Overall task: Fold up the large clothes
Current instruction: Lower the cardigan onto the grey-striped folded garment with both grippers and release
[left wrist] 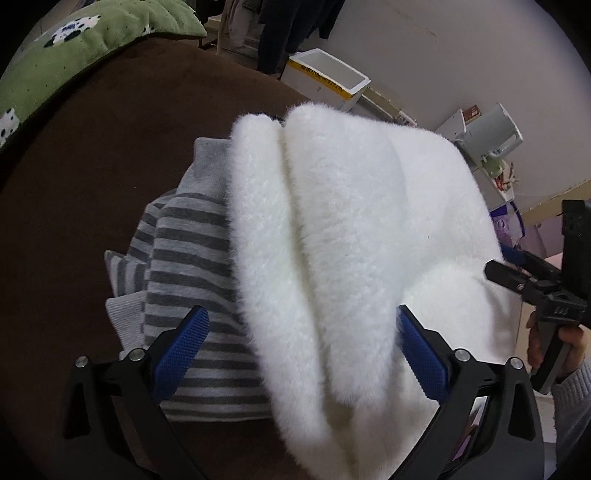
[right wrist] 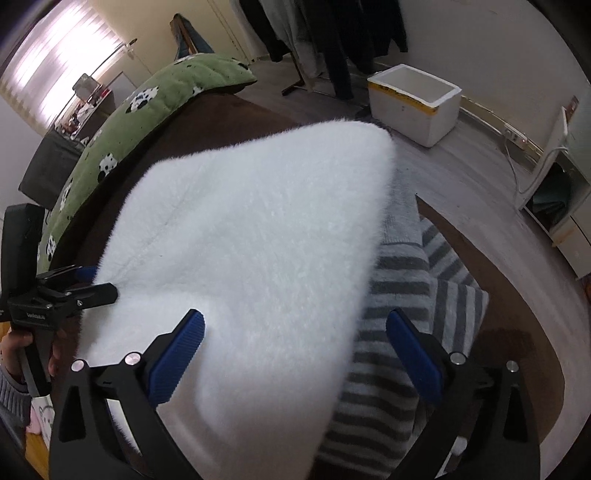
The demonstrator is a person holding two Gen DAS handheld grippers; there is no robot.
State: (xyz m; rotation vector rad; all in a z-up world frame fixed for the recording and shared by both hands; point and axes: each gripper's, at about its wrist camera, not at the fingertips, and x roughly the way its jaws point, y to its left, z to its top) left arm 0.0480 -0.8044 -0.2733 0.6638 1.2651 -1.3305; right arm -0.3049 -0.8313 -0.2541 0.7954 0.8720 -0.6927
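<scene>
A folded fluffy white garment [left wrist: 351,236] lies on top of a folded grey striped garment [left wrist: 184,258] on a brown bed surface [left wrist: 92,166]. My left gripper [left wrist: 301,328] is open, its blue fingers standing either side of the white garment's near edge. My right gripper [right wrist: 295,332] is open too, over the white garment [right wrist: 251,229] and the striped one [right wrist: 399,332]. Each gripper also shows at the other view's edge: the right [left wrist: 517,277] and the left [right wrist: 66,291]. Neither holds cloth.
A green cow-print blanket [right wrist: 147,99] lies along the bed's far side. A white foam box [right wrist: 413,103] stands on the floor beyond the bed, with hanging dark clothes [right wrist: 332,29] behind it. A white cabinet [right wrist: 554,192] stands at the right.
</scene>
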